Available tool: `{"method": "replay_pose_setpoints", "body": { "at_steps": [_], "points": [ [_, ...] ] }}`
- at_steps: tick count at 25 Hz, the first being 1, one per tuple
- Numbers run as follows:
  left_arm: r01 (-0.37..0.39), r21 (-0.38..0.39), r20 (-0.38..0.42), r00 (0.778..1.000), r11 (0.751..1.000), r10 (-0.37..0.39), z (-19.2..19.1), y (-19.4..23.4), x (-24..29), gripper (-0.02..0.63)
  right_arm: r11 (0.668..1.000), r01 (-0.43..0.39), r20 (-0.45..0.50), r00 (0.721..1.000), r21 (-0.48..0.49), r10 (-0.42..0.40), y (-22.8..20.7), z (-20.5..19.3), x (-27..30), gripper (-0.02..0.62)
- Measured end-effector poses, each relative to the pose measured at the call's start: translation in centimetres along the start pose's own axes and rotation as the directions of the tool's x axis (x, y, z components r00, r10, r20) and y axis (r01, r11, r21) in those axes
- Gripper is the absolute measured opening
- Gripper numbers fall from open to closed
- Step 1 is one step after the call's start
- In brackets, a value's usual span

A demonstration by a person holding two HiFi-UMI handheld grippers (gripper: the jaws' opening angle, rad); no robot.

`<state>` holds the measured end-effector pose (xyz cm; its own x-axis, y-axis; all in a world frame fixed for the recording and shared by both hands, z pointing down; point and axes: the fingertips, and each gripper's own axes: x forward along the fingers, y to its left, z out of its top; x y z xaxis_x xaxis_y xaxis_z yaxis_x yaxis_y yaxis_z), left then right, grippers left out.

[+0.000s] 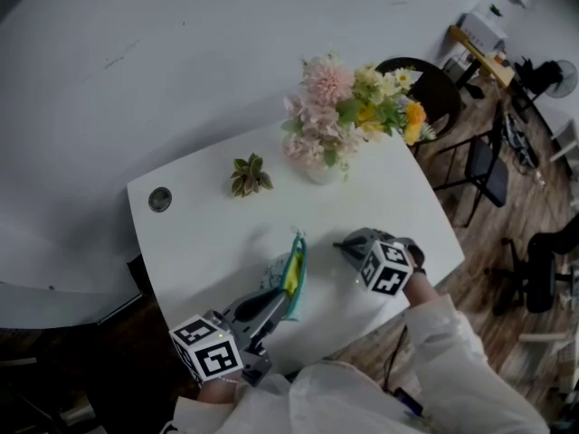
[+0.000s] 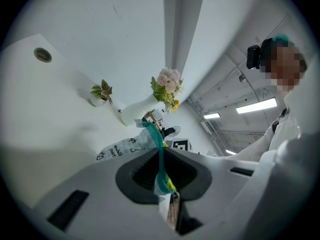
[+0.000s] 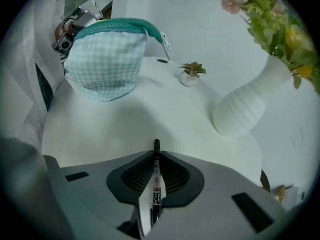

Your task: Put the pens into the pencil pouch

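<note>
Presently, the pencil pouch (image 3: 105,59) is pinched by its teal zip edge in the left hand-held gripper (image 2: 161,154) and held raised near the table's (image 1: 208,224) front edge. A pen (image 3: 156,184) is clamped between the right hand-held gripper's (image 3: 156,156) jaws, near the pouch.

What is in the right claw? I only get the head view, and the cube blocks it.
Observer: The right claw is shut on a black pen, tip pointing forward.
Operator: And the other one?
Observer: The left claw pinches the pouch by its teal zipper edge.
Operator: Any pattern on it?
Observer: Yes, small pale checks show in the right gripper view.
</note>
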<state>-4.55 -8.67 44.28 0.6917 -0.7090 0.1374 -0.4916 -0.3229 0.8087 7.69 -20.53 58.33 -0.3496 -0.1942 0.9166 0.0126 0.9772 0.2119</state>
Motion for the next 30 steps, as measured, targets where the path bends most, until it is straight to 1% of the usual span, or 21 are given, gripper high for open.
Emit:
{"method": "replay_pose_setpoints", "body": {
  "at_steps": [3,6,8,11,13,15,17,20,22,25,26,28,30],
  "points": [
    [0.004,0.004,-0.005,1.000,1.000,-0.004,-0.1,-0.1,0.0,0.032,0.999,0.043,0.011,0.999,0.033,-0.043,0.0,0.0,0.0,0.040],
    [0.008,0.011,-0.008,1.000,1.000,-0.008,-0.1,-0.3,0.0,0.032,0.995,0.092,0.012,0.996,0.039,-0.093,0.3,0.1,-0.2,0.038],
    [0.008,0.016,-0.009,1.000,1.000,-0.008,0.0,-0.3,-0.1,0.032,0.992,0.117,0.033,0.992,0.054,-0.118,0.9,0.4,-0.5,0.038],
    [0.007,0.028,-0.016,1.000,1.000,-0.006,-0.2,-0.4,-0.3,0.032,0.982,0.133,0.113,0.982,0.131,-0.148,1.7,1.8,-1.5,0.038],
    [0.004,0.042,-0.022,1.000,0.999,-0.003,-0.3,-0.5,-0.4,0.032,0.971,0.125,0.184,0.969,0.203,-0.163,2.2,3.1,-2.7,0.038],
    [0.001,0.060,-0.029,1.000,0.998,0.001,-0.4,-0.6,-0.6,0.032,0.960,0.116,0.246,0.952,0.256,-0.181,2.7,4.5,-3.8,0.038],
    [0.003,0.073,-0.035,0.999,0.997,-0.001,-0.6,-0.7,-0.7,0.032,0.952,0.107,0.298,0.935,0.286,-0.194,3.3,5.8,-4.9,0.038],
    [0.006,0.091,-0.042,0.999,0.996,-0.002,-0.9,-0.6,-1.0,0.032,0.952,0.106,0.324,0.925,0.286,-0.200,4.2,8.2,-7.5,0.038],
    [0.003,0.103,-0.043,0.999,0.995,0.002,-1.0,-0.5,-1.2,0.032,0.947,0.115,0.365,0.903,0.301,-0.226,4.8,9.5,-8.6,0.038],
    [0.007,0.115,-0.045,0.999,0.993,-0.002,-1.2,-0.6,-1.3,0.032,0.929,0.120,0.441,0.854,0.351,-0.277,5.2,11.3,-10.6,0.040],
    [0.009,0.118,-0.048,0.999,0.993,-0.003,-1.3,-0.7,-1.4,0.032,0.919,0.113,0.465,0.835,0.377,-0.293,5.2,11.9,-11.4,0.038],
    [0.013,0.122,-0.051,0.999,0.992,-0.007,-1.4,-0.9,-1.5,0.032,0.898,0.080,0.500,0.807,0.434,-0.314,5.2,12.7,-12.8,0.038],
    [0.015,0.126,-0.051,0.999,0.992,-0.008,-1.5,-1.0,-1.6,0.032,0.873,0.046,0.542,0.768,0.485,-0.342,4.8,13.5,-14.2,0.038]
  ]
}}
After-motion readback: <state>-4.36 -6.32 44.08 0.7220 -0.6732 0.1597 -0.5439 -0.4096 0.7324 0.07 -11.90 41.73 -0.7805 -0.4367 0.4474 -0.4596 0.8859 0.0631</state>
